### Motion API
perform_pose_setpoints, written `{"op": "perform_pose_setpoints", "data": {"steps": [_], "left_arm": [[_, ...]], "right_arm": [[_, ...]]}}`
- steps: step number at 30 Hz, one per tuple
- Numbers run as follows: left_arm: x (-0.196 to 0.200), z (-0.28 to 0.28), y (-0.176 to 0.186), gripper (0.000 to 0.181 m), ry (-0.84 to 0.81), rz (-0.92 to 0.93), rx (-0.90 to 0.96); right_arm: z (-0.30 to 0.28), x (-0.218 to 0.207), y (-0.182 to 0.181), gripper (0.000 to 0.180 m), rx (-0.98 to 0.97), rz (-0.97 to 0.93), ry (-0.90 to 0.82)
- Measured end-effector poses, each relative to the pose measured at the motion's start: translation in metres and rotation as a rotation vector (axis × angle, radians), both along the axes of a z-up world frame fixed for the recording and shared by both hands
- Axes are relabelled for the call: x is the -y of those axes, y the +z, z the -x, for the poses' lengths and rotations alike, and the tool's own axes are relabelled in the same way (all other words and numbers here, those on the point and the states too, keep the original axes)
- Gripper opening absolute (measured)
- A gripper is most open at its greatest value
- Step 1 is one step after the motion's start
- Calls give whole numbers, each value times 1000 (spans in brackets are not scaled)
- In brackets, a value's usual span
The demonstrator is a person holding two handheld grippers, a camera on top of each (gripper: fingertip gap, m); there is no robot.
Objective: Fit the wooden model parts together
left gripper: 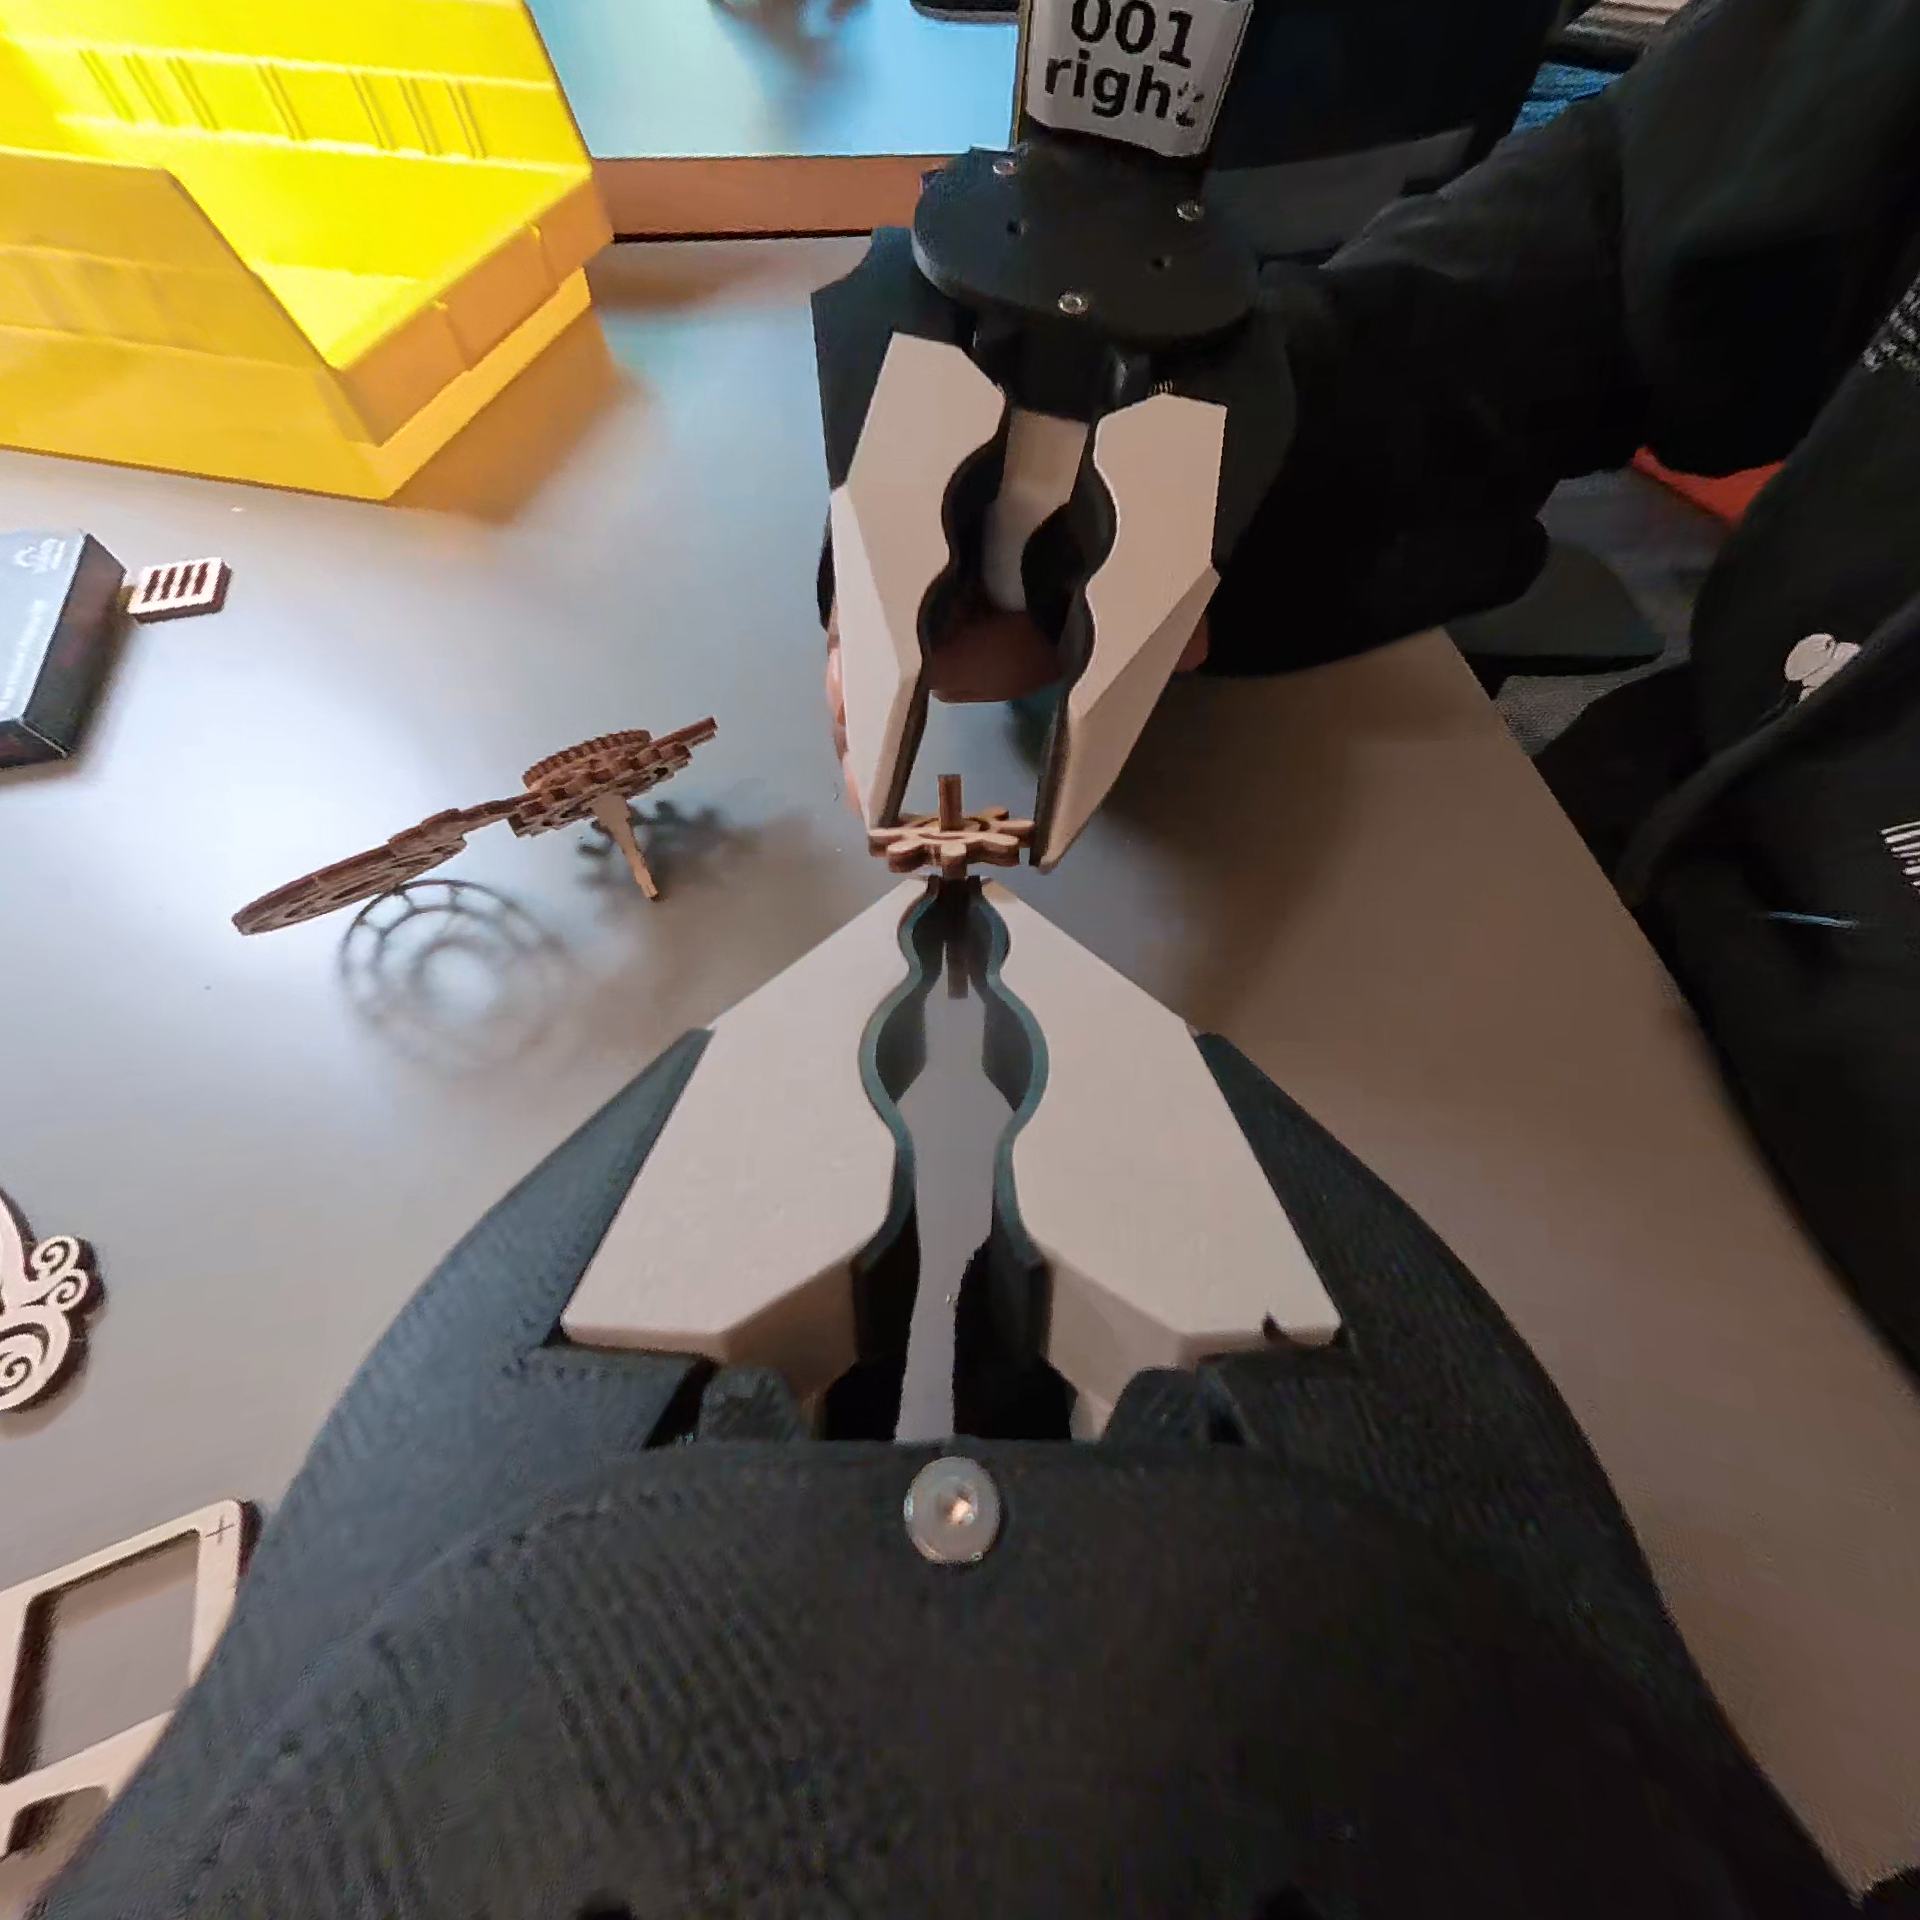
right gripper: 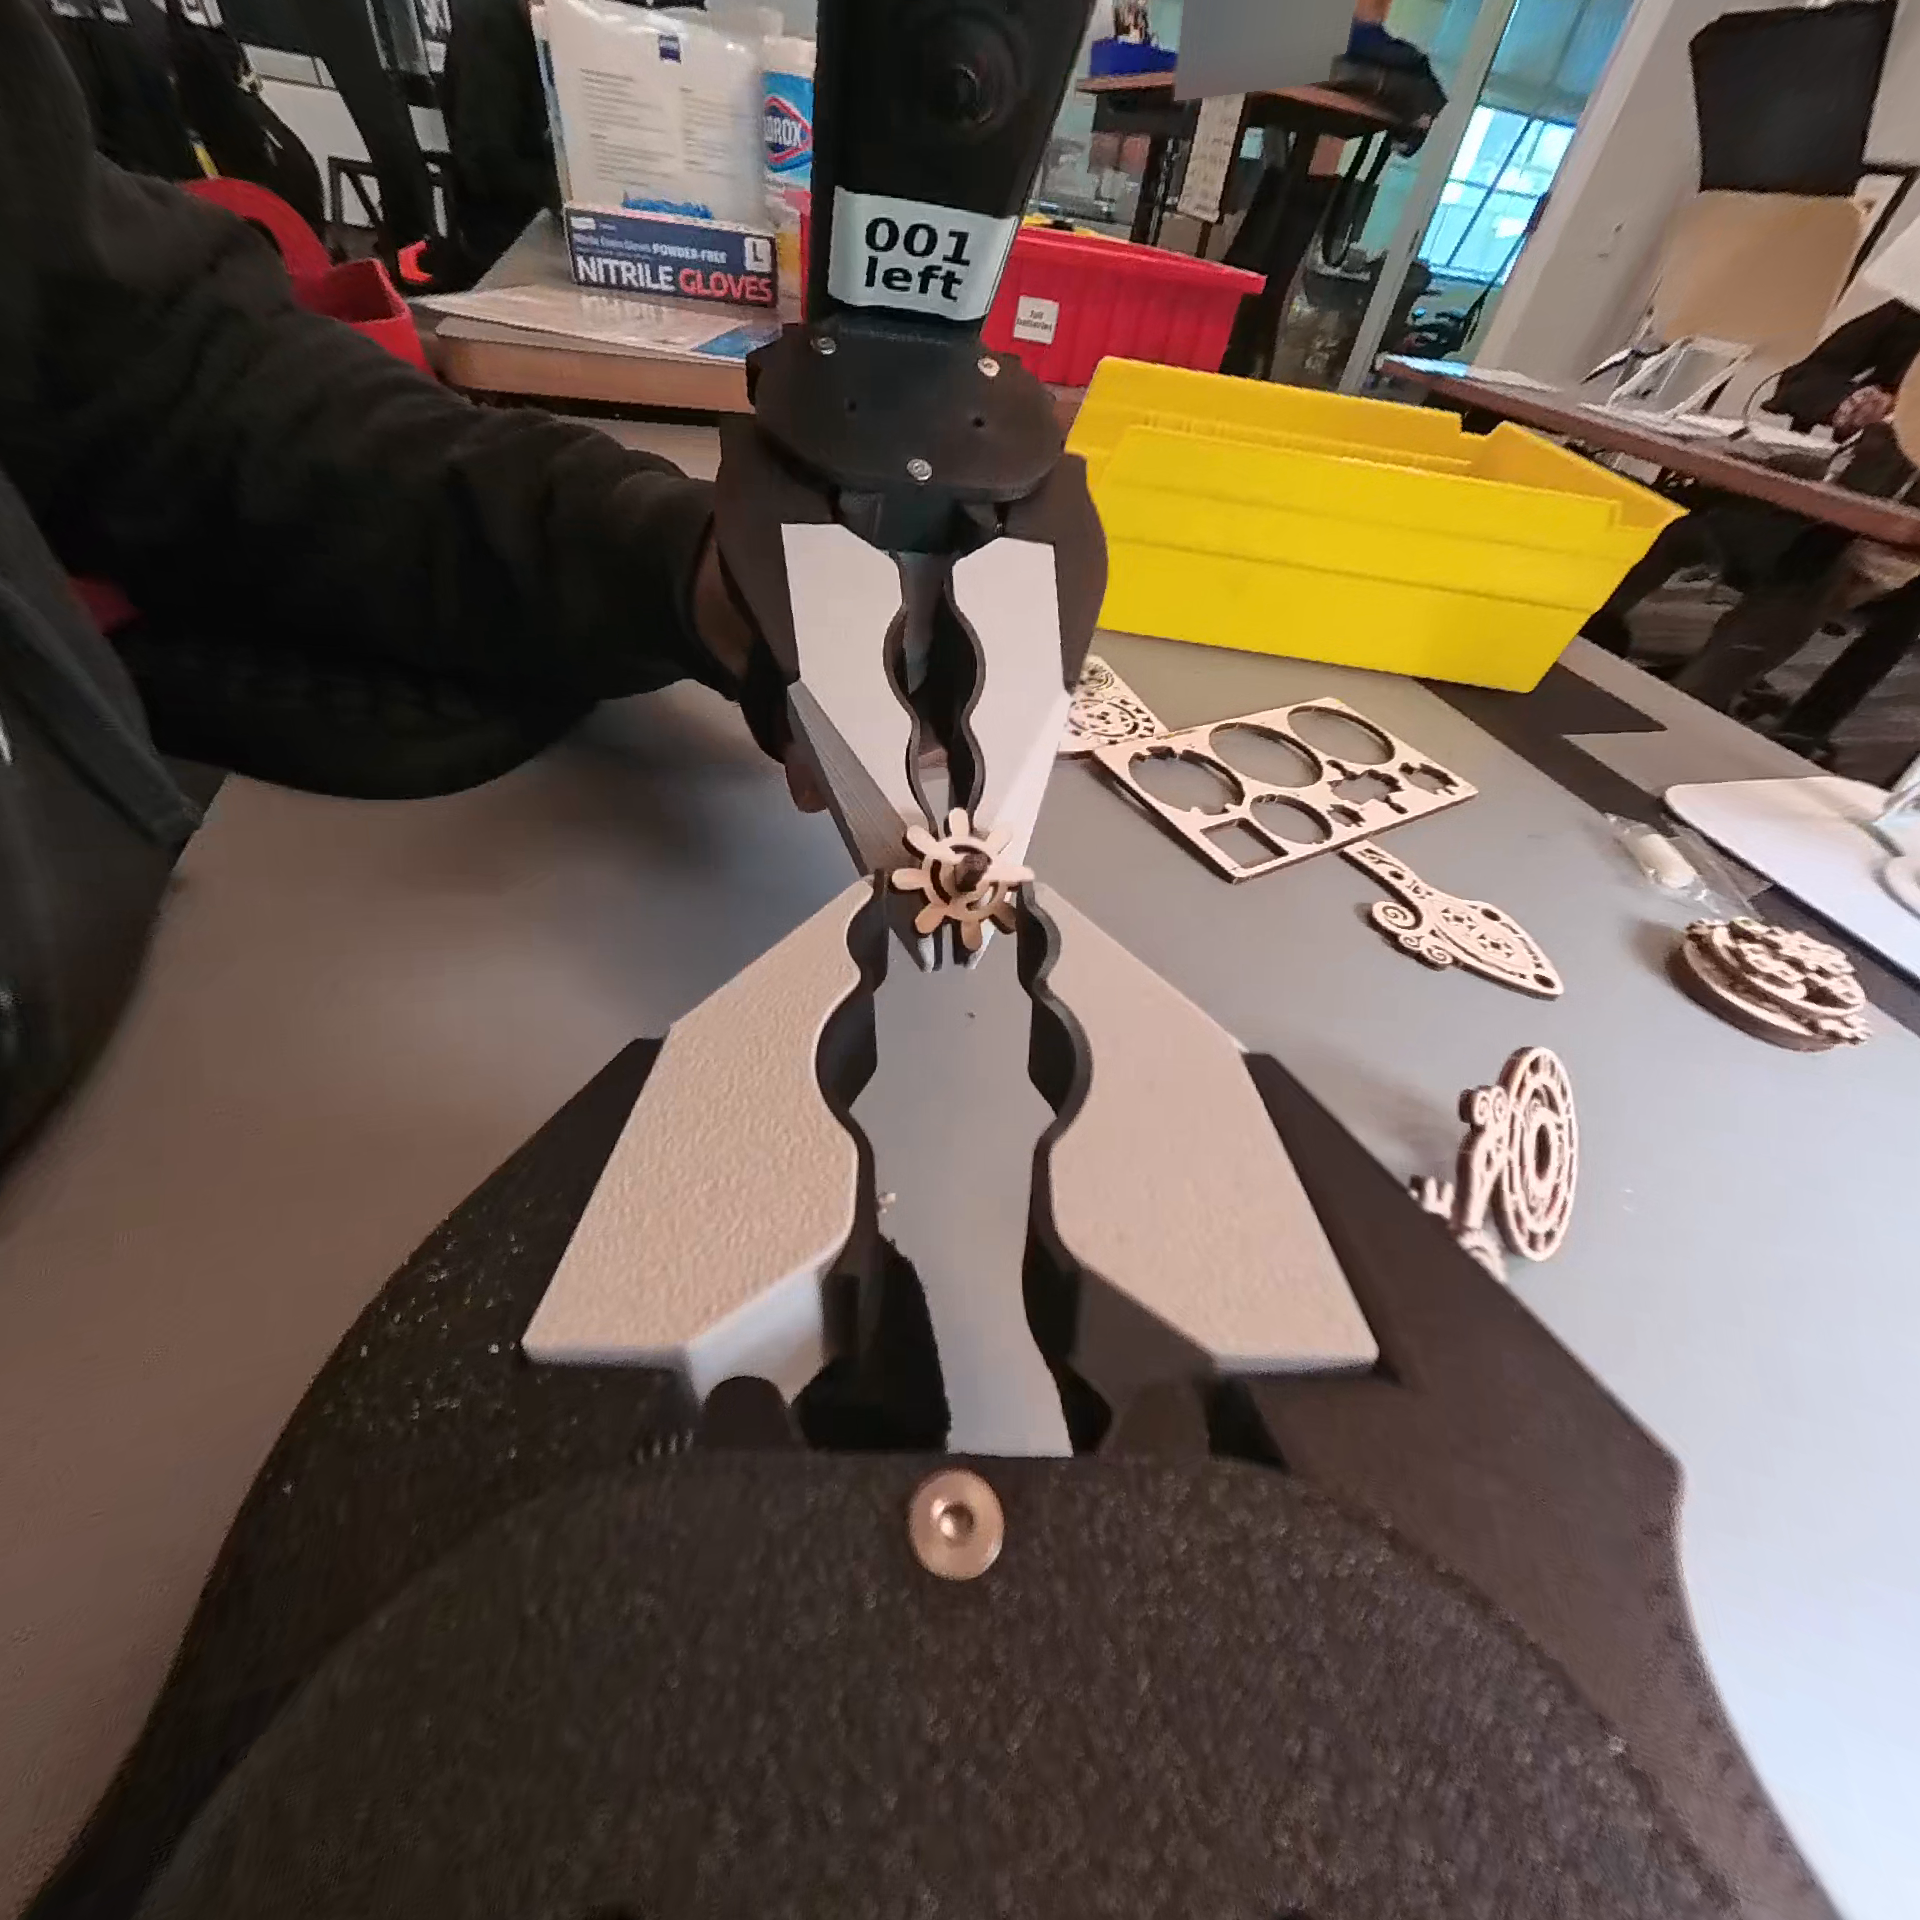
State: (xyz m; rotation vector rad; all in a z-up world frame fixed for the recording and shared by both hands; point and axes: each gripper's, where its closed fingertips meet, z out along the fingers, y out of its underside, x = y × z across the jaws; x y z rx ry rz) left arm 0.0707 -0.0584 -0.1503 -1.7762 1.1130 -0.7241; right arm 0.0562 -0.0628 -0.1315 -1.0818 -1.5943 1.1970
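A small pale wooden gear (left gripper: 951, 840) with rounded teeth is held flat between the fingertips of my right gripper (left gripper: 961, 831), which reaches in from the top of the left wrist view. A thin dark wooden peg (left gripper: 948, 798) passes through the gear's centre hole. My left gripper (left gripper: 951, 896) is shut on the lower part of that peg, just under the gear. In the right wrist view the gear (right gripper: 961, 883) faces the camera between the tips of my right gripper (right gripper: 956, 906), with the peg end (right gripper: 969, 862) in its middle. My left gripper (right gripper: 940, 956) stands behind it.
A yellow bin (left gripper: 260, 260) (right gripper: 1351, 520) stands at the back of the grey table (left gripper: 312, 1091). A built wooden gear assembly (left gripper: 499, 821) rests to the left. A cut-out wooden sheet (right gripper: 1288, 790), ornate wooden pieces (right gripper: 1465, 930) and a round gear stack (right gripper: 1766, 982) lie to the right. Both grippers' tips are close together, under 4 cm apart.
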Motion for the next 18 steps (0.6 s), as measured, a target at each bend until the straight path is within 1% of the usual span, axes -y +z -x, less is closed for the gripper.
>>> {"op": "perform_pose_setpoints", "data": {"steps": [3,6,8,9,10,14,18], "left_arm": [[0,3,-3,1,1,2,-11],[1,3,-8,1,-9,-11,-49],[4,0,-11,1,-26,-17,-74],[4,-2,-12,1,-31,-22,-86],[5,-3,-13,1,-35,-25,-88],[6,-4,-10,1,-44,-33,-63],[3,0,1,2,-32,-14,48]], "right_arm": [[1,0,-2,23,12,4,-3],[2,-3,-2,34,20,56,-5],[3,-1,-4,35,40,63,7],[3,2,-6,32,50,58,21],[3,5,-7,26,56,56,41],[1,6,-5,22,51,79,54],[0,1,6,18,-4,131,37]]}}
